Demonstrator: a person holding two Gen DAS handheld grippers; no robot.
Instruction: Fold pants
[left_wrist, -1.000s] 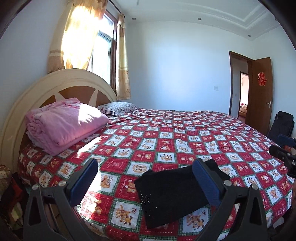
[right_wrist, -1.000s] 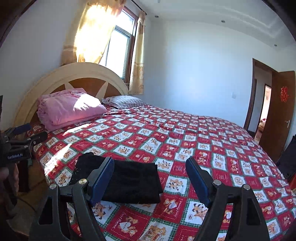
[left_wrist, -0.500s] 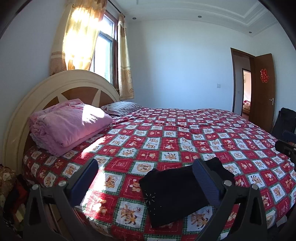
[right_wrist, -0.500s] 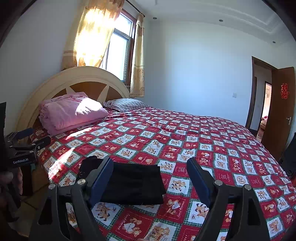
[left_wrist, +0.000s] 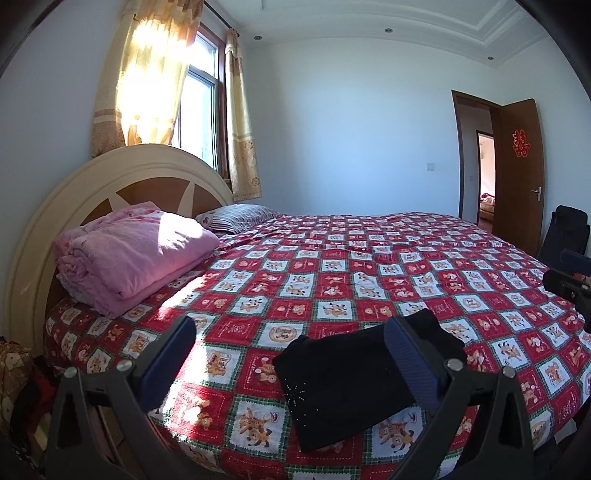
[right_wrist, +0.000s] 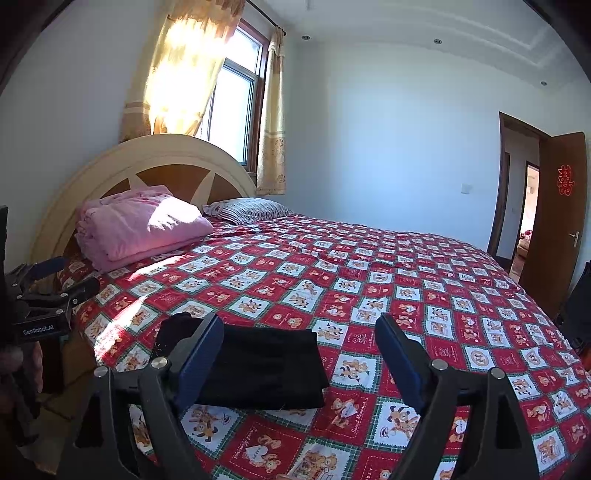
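Observation:
Black pants (left_wrist: 347, 384) lie folded in a compact rectangle near the front edge of the bed (left_wrist: 332, 266); they also show in the right wrist view (right_wrist: 266, 365). My left gripper (left_wrist: 291, 362) is open and empty, held back from the bed, with its right finger in front of the pants. My right gripper (right_wrist: 299, 354) is open and empty, also held back, with its left finger overlapping the pants' left end. Each gripper shows at the edge of the other's view: the right one (left_wrist: 565, 280) and the left one (right_wrist: 48, 284).
The bed has a red patchwork cover with cartoon squares. A folded pink blanket (left_wrist: 133, 254) and a striped pillow (left_wrist: 236, 218) lie by the round headboard (left_wrist: 110, 177). An open brown door (left_wrist: 521, 177) stands at the right. A dark bag (left_wrist: 565, 229) sits near it.
Both grippers have drawn back and tilted up a little, so the folded pants sit lower in both views. The pants have not moved. Both grippers stay open.

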